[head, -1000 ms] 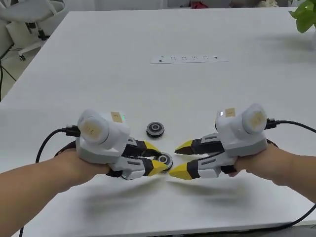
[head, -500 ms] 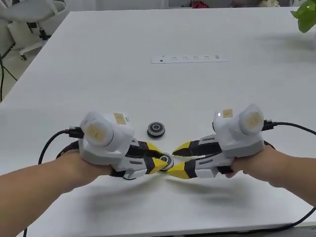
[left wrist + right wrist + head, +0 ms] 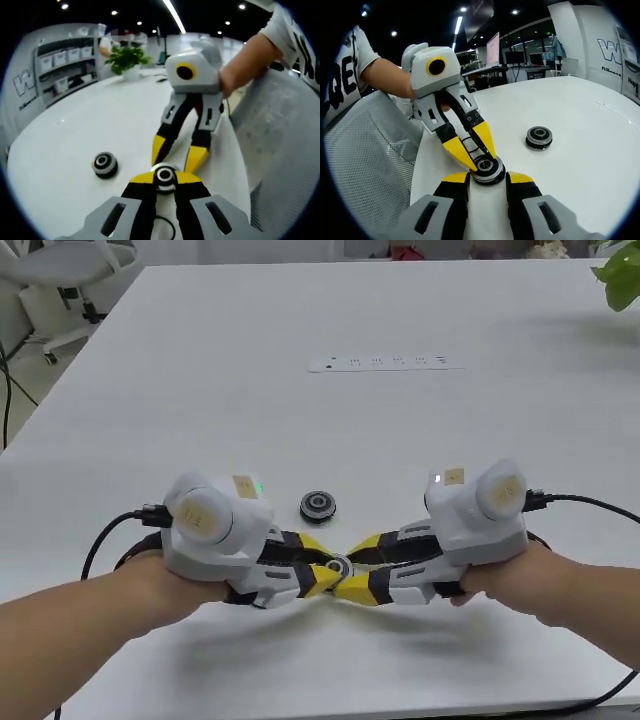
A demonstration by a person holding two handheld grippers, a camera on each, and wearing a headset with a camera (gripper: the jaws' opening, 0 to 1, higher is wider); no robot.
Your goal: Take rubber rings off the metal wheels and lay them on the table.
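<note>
Rubber-rimmed wheel [image 3: 336,566] was the meeting point in the head view: the right gripper [image 3: 358,578] had closed in on it over the last second, opposite the left gripper [image 3: 318,575]. A spare wheel [image 3: 317,504] lay just beyond it. In the left gripper view, own jaws were clamped on the wheel. In the right gripper view, own jaws bracketed its rim, but I couldn't tell if they pinched. Ring pull looked next.

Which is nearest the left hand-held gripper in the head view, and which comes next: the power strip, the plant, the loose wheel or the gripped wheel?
1. Gripped wheel, right at the tips of the left hand-held gripper.
2. Loose wheel, lying on the table just beyond.
3. Power strip, farther out, near the middle.
4. Plant, at the far right corner.
</note>
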